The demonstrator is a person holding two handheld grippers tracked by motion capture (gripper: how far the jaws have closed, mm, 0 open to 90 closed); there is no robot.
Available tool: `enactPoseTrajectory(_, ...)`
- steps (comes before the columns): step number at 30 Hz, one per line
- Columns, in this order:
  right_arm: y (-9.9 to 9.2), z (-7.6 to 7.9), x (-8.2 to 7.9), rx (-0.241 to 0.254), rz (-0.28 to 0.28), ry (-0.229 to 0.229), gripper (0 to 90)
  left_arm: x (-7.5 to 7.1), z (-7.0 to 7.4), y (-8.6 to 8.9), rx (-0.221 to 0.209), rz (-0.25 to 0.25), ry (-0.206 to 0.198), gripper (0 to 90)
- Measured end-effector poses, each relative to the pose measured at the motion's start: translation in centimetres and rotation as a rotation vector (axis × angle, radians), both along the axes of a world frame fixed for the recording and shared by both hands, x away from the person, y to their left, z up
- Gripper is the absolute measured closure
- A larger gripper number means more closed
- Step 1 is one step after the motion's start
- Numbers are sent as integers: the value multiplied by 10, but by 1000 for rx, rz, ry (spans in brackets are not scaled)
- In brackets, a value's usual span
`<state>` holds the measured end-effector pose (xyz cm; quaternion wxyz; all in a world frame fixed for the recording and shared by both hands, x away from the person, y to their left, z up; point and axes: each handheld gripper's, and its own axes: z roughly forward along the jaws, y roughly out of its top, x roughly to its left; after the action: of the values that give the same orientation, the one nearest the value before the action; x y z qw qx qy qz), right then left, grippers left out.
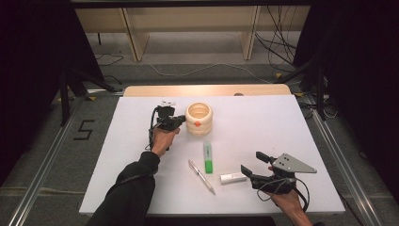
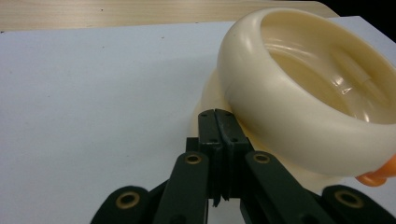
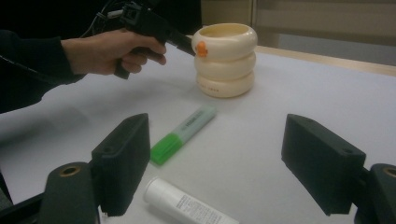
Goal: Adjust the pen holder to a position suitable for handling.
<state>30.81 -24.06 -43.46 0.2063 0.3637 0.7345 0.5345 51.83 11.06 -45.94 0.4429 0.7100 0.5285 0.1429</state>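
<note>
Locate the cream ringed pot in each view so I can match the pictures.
High view: cream ringed pot at table centre-back, beside the left tongs.
Left gripper view: fills the right side, just past the shut tongs.
Right gripper view: top centre.
Shared landmark: its orange mark.

This looks like a lab or recording room set up for test work. A white, flat worktop (image 1: 263, 122) stands on a grey carpeted floor (image 1: 42, 155), flanked by long metal floor rails (image 1: 44, 162). Loose black cables (image 1: 277, 47) lie beyond its far edge near pale wooden furniture legs (image 1: 134, 40), a black number five (image 1: 83, 129) marks the floor, and dark curtains (image 1: 28, 56) close both sides.
</note>
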Motion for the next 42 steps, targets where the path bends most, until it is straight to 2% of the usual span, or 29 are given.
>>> enactPoseTrajectory(7, 0, 0, 0, -5, 0, 2, 247, -1, 0, -10, 7, -32, -2, 892)
enactPoseTrajectory(17, 1, 0, 0, -2, 1, 1, 247, 1, 0, -13, -6, -19, -3, 892)
enactPoseTrajectory(22, 1, 0, 0, -3, 4, 0, 247, 0, 0, -17, -8, -29, 0, 892)
enactPoseTrajectory(28, 1, 0, 0, -2, 4, 1, 248, 2, 0, -20, 4, -35, 1, 892)
enactPoseTrajectory(31, 1, 0, 0, -3, 3, 3, 248, 2, 0, -19, -4, -22, -1, 888)
enactPoseTrajectory(35, 1, -1, 0, -2, 3, 6, 248, -2, 2, -11, -11, -21, -3, 821)
enactPoseTrajectory(38, 1, -1, 0, 1, 3, 6, 248, -10, 9, -1, -16, -18, -27, 747)
enactPoseTrajectory(40, 1, -1, 0, 3, 2, 6, 248, -15, 15, 8, -12, -36, -27, 729)
enactPoseTrajectory(42, 1, -1, 0, 2, 3, 11, 248, -22, 22, 12, -16, -53, -33, 662)
